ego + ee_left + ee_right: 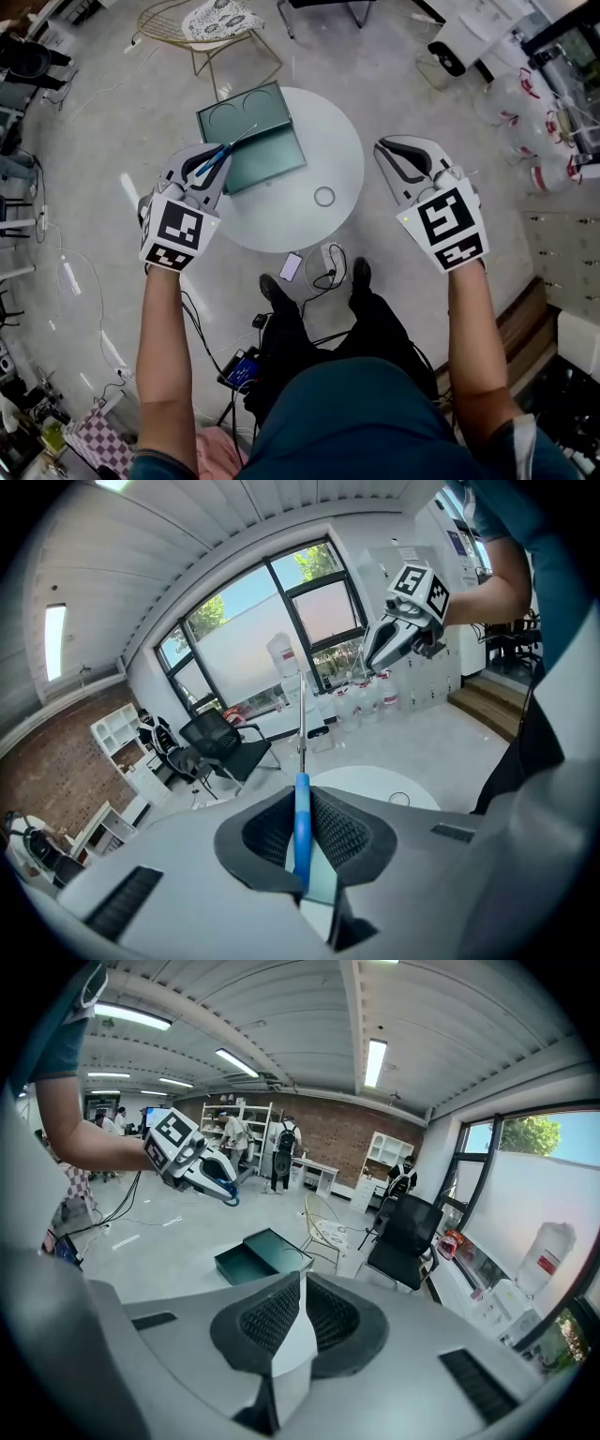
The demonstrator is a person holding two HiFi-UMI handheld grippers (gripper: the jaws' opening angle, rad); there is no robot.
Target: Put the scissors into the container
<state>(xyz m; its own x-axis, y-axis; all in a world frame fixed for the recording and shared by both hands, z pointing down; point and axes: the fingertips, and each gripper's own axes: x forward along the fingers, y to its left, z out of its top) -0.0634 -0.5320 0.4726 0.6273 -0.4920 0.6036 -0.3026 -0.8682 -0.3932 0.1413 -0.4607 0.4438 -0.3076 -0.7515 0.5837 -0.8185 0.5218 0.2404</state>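
A: Count first. Scissors?

B: One pair of scissors [217, 157]. Blue handle, thin bare-metal blades closed into a single point. Seen edge-on in the left gripper view [301, 813], the handle is a narrow blue strip with the metal rising straight out past it.

A: Where?

B: In the left gripper [208, 167], both jaws clamped on the blue handle. Held in the air. In the head view the blade tip reaches over the near-left edge of the container [272, 161].

A: Containers?

B: One. A dark green flat box lying open in two halves side by side; the far half has two round impressions. Nothing seen inside. It sits on the left part of the table [328, 141].

A: Tables, other items?

B: One round white table. One small ring [324, 196] near its front edge, apart from the container. One wire chair [211, 28] beyond the table.

A: Grippers?

B: Two. The right gripper [410, 161] hangs off the table's right side, jaws together with nothing between them.
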